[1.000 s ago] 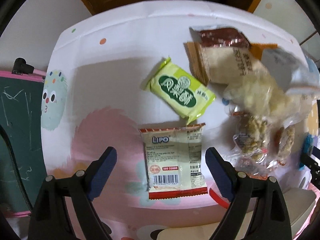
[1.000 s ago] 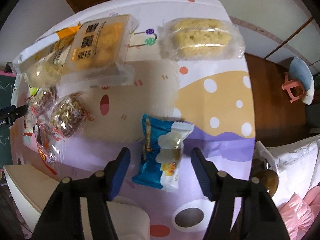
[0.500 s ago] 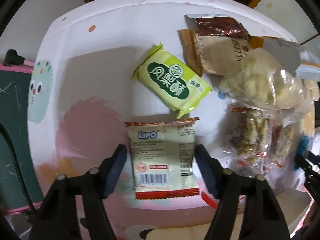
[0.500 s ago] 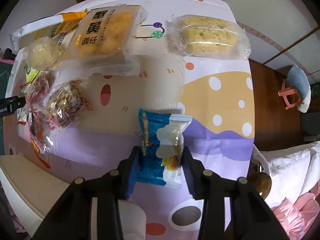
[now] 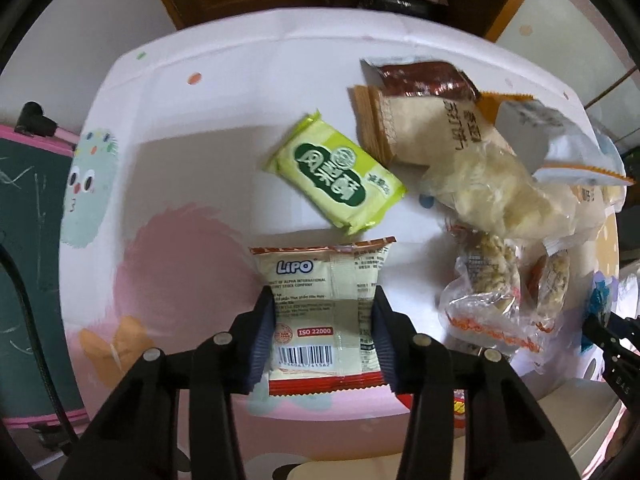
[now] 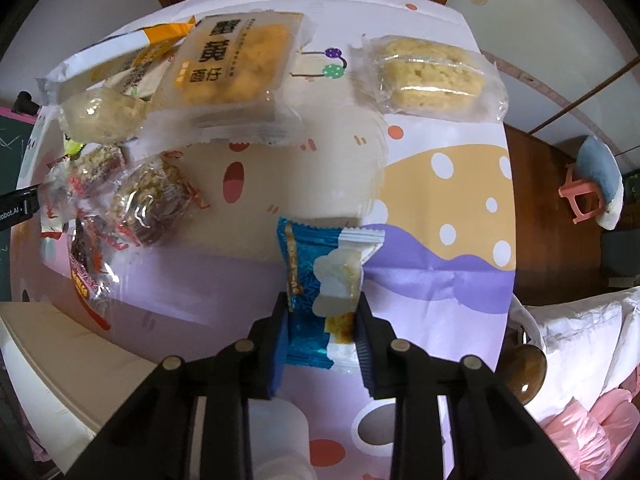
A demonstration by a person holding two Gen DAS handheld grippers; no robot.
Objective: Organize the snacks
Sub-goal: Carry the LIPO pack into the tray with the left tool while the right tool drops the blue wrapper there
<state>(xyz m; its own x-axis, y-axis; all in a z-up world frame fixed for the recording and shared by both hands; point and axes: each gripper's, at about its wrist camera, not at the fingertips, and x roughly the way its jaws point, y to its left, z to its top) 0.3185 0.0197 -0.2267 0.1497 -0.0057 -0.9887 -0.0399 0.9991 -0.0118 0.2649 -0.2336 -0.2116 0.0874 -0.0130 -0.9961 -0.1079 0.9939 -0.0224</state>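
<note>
A cream LiPO biscuit packet [image 5: 320,276] with red ends lies on the patterned table cover [image 5: 200,140]. My left gripper [image 5: 323,300] points down over it, its jaws closing, and the blue pads [image 5: 264,336] press the packet's two long sides. In the right wrist view a blue and white snack packet [image 6: 316,256] sits between the pads of my right gripper [image 6: 322,300]. Those jaws are closing too and squeeze its sides. A green pineapple-cake packet [image 5: 336,176] lies just beyond the LiPO packet.
A heap of snack bags [image 5: 488,184] covers the right of the left wrist view. A yellow cake pack [image 6: 236,76], a clear rice-crisp pack [image 6: 432,76] and nut bars [image 6: 152,200] lie beyond my right gripper. A chalkboard [image 5: 24,240] stands left; a pink stool [image 6: 580,192] stands right.
Both grippers went from wide apart to closed against their packets. The left pads now touch the LiPO packet's sides and the right pads pinch the blue packet.
</note>
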